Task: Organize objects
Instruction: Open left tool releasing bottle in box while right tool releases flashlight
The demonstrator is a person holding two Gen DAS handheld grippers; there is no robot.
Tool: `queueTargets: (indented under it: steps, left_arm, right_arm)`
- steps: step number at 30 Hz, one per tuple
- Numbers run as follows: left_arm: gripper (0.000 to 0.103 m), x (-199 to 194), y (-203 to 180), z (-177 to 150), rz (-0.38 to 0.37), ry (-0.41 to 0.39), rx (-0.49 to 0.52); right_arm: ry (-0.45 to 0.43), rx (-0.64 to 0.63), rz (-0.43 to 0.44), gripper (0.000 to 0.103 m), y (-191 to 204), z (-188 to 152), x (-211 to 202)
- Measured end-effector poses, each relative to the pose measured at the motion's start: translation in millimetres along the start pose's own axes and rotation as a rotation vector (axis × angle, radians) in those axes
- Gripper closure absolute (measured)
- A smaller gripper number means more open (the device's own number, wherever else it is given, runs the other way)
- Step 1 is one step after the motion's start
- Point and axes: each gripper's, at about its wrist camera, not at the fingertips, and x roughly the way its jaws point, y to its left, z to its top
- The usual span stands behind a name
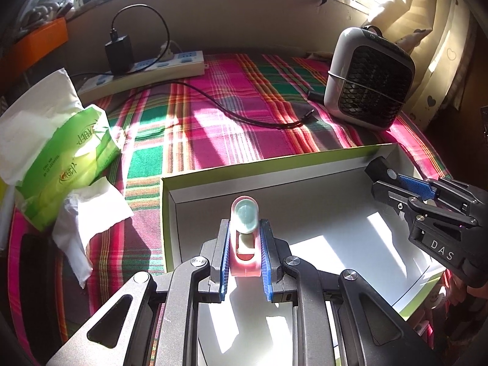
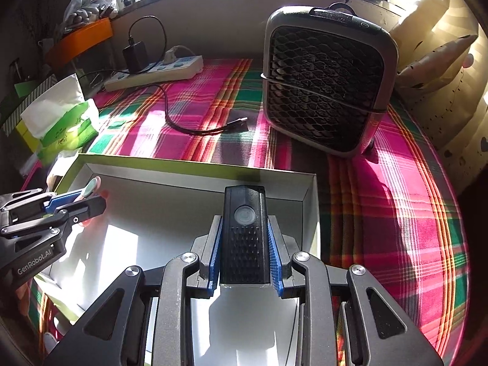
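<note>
A shallow white cardboard box [image 1: 305, 180] with a green outer rim lies on the plaid cloth; its far wall [image 2: 195, 180] also shows in the right wrist view. My left gripper [image 1: 244, 228] is shut on a small pink device with a pale green round end [image 1: 245, 218], held above the box's left part. My right gripper [image 2: 244, 222] is shut on a black block-shaped device with a round button [image 2: 244, 228], held over the box's right part. Each gripper appears in the other's view: the right gripper [image 1: 393, 183] and the left gripper [image 2: 82, 198].
A grey desk fan [image 2: 326, 82] stands behind the box on the right. A loose black cable [image 1: 244, 116] crosses the cloth. A white power strip [image 1: 146, 73] with a black charger lies at the back. A green tissue pack [image 1: 64, 152] and crumpled tissue [image 1: 91, 213] sit left.
</note>
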Motion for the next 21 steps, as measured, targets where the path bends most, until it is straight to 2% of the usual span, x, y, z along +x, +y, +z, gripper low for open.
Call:
queueTargets:
  steps: [10, 12, 16, 21]
  left_arm:
    - [0.086, 1.3, -2.2, -0.3, 0.014, 0.003, 0.008]
    - [0.084, 1.4, -3.2, -0.3, 0.011, 0.003, 0.013]
    - [0.073, 0.4, -6.6, -1.0, 0.001, 0.002, 0.022]
    - [0.069, -2.1, -5.0, -1.3, 0.016, -0.006, 0.003]
  right_arm:
    - [0.006, -0.02, -0.025, 0.075, 2.8, -0.1, 1.8]
    - [0.006, -0.02, -0.025, 0.075, 2.7, -0.4, 1.6]
    - [0.005, -0.019, -0.024, 0.075, 2.1, -0.8, 1.8]
    - [-0.001, -0.011, -0.017, 0.072, 2.4, -1.8, -1.6]
